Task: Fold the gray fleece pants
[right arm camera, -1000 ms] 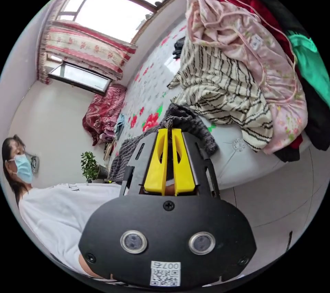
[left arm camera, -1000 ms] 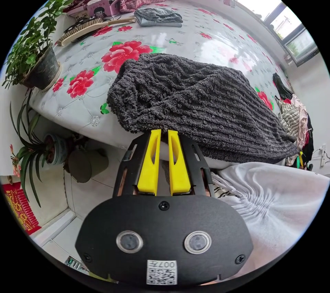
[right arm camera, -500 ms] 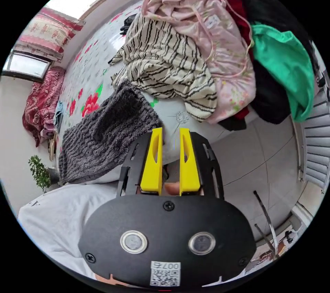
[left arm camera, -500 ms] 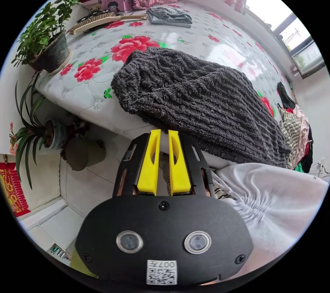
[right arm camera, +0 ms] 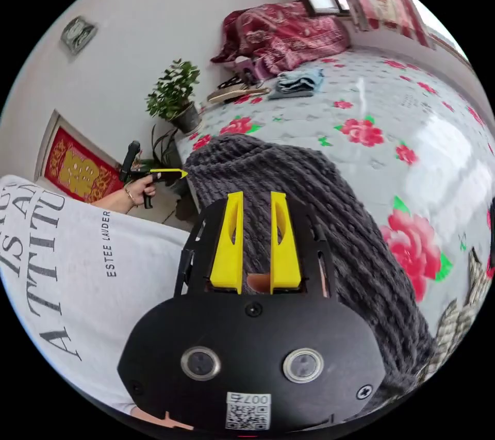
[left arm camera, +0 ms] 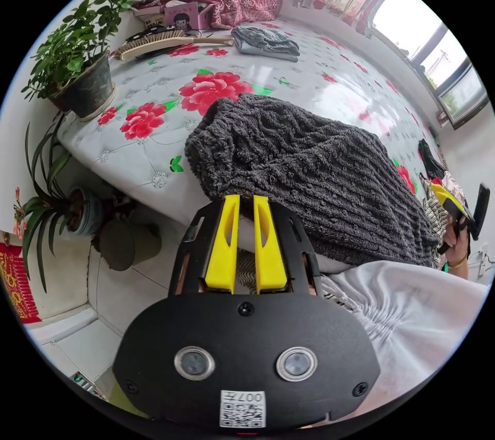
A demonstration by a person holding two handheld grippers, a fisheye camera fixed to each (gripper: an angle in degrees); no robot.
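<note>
While the left gripper view shows a potted plant [left arm camera: 77, 68] beside the bed [left arm camera: 309, 63], the right gripper view shows a white shirt [right arm camera: 67, 275]; gray fleece pants [left arm camera: 309, 172] lie folded ahead of the left gripper [left arm camera: 245, 202], narrowly parted, empty; right gripper [right arm camera: 256, 200] parted, gripping nothing.

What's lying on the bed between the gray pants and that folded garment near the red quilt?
Nothing: in the left gripper view, bare floral bed cover runs between the gray fleece pants and the folded garment.
</note>
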